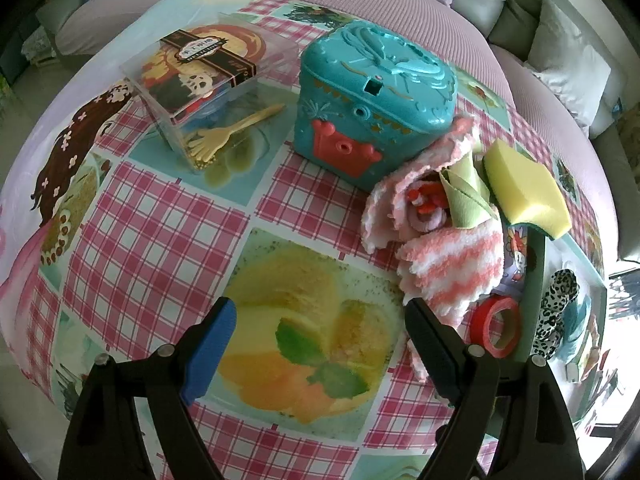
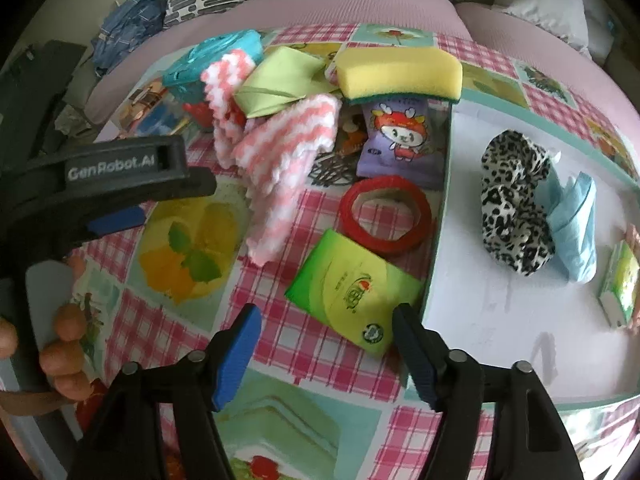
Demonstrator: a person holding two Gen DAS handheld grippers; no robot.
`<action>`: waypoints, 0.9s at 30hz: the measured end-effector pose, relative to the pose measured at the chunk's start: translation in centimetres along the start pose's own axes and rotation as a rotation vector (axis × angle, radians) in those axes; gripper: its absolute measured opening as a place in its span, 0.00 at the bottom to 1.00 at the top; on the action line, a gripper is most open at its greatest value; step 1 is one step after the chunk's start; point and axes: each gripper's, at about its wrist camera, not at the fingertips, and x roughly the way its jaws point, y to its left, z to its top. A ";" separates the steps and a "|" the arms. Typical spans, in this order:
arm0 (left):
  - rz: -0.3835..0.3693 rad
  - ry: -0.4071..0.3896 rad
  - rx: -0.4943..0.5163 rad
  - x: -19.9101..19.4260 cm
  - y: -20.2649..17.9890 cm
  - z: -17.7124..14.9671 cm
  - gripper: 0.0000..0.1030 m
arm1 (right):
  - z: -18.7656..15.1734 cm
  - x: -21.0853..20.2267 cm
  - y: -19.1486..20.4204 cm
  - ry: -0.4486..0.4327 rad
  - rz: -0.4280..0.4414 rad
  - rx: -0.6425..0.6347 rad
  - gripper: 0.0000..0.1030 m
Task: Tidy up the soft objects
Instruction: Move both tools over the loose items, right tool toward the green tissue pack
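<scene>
While the left tongs (image 1: 320, 340) gape empty over the checkered surface (image 1: 160, 240), the pink-striped cloth (image 1: 448, 268) lies crumpled just beside them, w/ a yellow sponge (image 1: 524, 192) behind. Right view: right tongs (image 2: 326, 332) spread wide, nothing gripped, green packet (image 2: 352, 284) between the tips; leopard scrunchie (image 2: 516, 200) in the white tray (image 2: 480, 300).

Black jaws, blue pads (image 1: 208, 354) (silver screws)

Crumpled pink-striped cloth (image 2: 280, 160) beside yellow sponge (image 2: 400, 74); leopard scrunchie (image 2: 514, 200) lies in white tray (image 2: 500, 320).
</scene>
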 end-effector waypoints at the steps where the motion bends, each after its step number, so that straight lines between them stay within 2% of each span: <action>1: -0.001 -0.001 -0.002 0.0 0.0 0.0 0.84 | -0.1 0.0 0.1 -0.002 0.003 0.001 0.70; 8: -0.003 0.000 -0.009 -0.1 -0.1 0.0 0.84 | -0.7 0.2 -0.1 0.002 0.008 -0.006 0.70; 14: -0.009 -0.003 -0.018 -0.2 -0.1 -0.1 0.84 | -1.2 0.4 1.2 0.005 -0.068 -0.087 0.69; 16: -0.011 -0.003 -0.021 -0.2 -0.1 0.0 0.84 | -1.2 0.5 1.6 -0.002 -0.099 -0.107 0.66; 19: -0.014 -0.005 -0.028 -0.3 -0.1 -0.1 0.84 | -0.8 0.8 2.1 -0.020 -0.166 -0.137 0.55; 27: -0.023 -0.005 -0.041 -0.3 0.1 0.0 0.84 | 0.7 1.2 3.8 -0.049 -0.175 -0.173 0.54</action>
